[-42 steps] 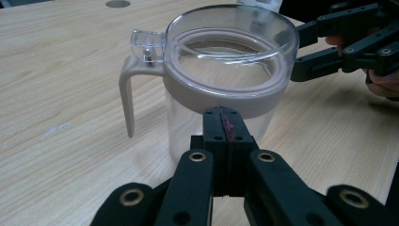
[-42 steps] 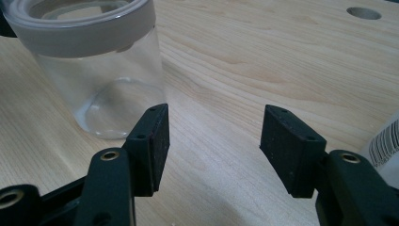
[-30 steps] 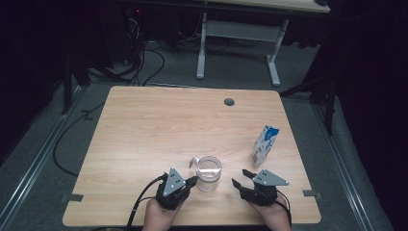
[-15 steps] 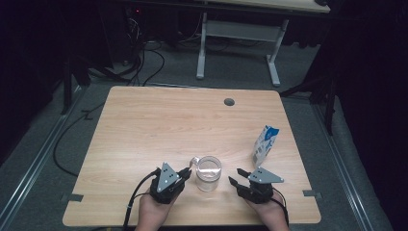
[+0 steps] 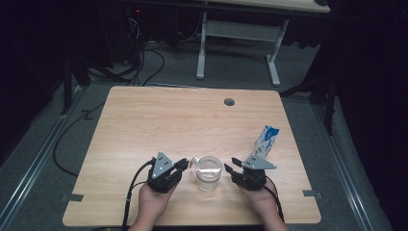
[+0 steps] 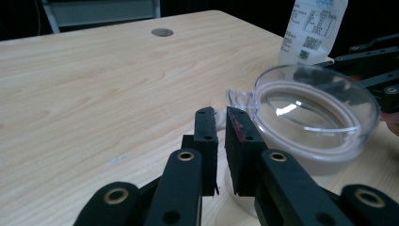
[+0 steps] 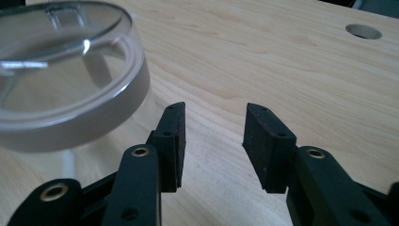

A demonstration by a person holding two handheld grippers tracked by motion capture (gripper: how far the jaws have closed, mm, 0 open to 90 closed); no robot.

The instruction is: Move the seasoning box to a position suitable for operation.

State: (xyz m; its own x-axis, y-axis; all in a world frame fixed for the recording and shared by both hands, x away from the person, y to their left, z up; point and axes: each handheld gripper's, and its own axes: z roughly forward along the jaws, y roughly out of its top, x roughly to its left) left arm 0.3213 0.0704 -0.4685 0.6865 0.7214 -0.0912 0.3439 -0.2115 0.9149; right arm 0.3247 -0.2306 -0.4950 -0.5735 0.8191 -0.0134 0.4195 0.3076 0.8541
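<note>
A clear mug [image 5: 209, 172] with a small handle stands near the table's front edge, between both grippers. My left gripper [image 5: 184, 163] is just left of it. Its jaws have just been opening and stand a narrow slit apart [image 6: 220, 113]. The handle [image 6: 234, 96] lies just past the tips, with nothing pinched. The mug's rim [image 6: 313, 113] is right beside the tips. My right gripper [image 5: 230, 165] is right of the mug, open. Its jaws [image 7: 214, 110] have just been closing, with only bare wood between them and the mug [image 7: 66, 94] off to their left.
A blue and white carton [image 5: 265, 140] stands upright behind the right gripper, near the table's right edge, and rises beyond the mug [image 6: 313, 30]. A round cable hole [image 5: 229, 102] sits at the far middle of the wooden table [image 5: 159, 120]. A cable trails from the left gripper.
The left gripper has drawn back a little from the mug's handle. The right gripper has shifted left toward the mug, its jaws narrower. The mug has stayed put.
</note>
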